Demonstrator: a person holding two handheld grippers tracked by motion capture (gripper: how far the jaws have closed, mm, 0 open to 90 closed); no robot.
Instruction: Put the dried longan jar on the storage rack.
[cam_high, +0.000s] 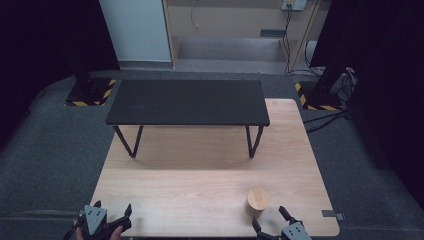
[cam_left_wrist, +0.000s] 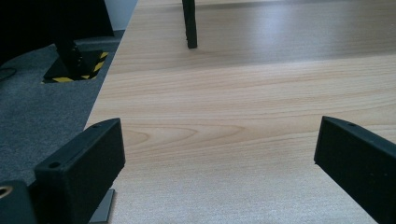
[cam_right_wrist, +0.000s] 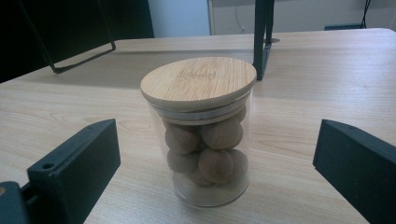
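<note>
Jar (cam_right_wrist: 201, 133) at frame centre of the right gripper view, on the table (cam_high: 200, 170). Glass, likely slippery and fragile; wooden lid (cam_right_wrist: 198, 81) may lift off. Grip mid-body. Right gripper (cam_right_wrist: 215, 172) and left gripper (cam_left_wrist: 219, 163) both spread wide, empty.

We see left tool (cam_high: 112, 216): black body, grey three-cornered plate on top with small dark holes. Right tool (cam_high: 270, 223): same grey plate, black pointed jaws. Up close, jaws are blocky matte black pads, screw hole near each tip.
</note>
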